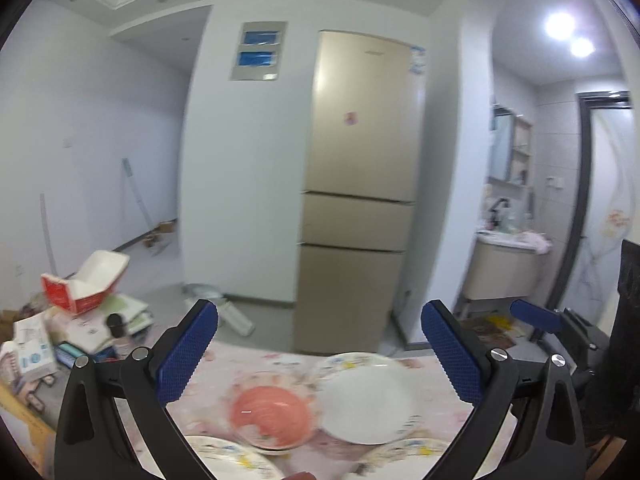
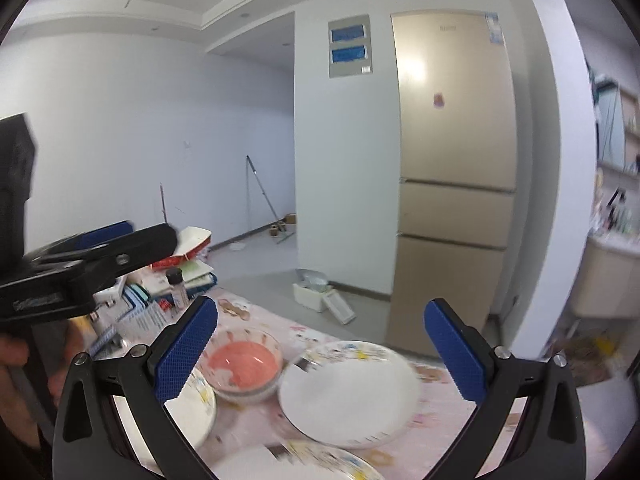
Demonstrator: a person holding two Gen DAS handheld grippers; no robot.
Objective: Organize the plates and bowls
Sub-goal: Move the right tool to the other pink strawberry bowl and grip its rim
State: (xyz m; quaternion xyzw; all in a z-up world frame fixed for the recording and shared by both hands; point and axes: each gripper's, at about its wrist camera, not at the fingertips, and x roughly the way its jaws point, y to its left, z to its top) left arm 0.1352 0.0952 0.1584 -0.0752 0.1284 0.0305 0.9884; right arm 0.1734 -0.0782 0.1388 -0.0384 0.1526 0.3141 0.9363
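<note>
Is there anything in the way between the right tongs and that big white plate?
Nothing visible is in the way. The right tongs are open and empty above the table, with clear air down to the white plate. The pink bowl sits beside the plate, to its left, not over it.

You're in a home: gold fridge (image 1: 356, 184), bathroom vanity (image 1: 504, 268), floral-clothed table (image 2: 440, 420) with plates (image 2: 348, 392), floor clutter.

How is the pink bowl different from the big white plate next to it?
The pink bowl is deep and pink inside; the white plate is shallow and white inside. The bowl looks narrower, the plate wider. The bowl sits in another bowl; the plate lies tilted. Both rest on the pink table, held by neither gripper.
</note>
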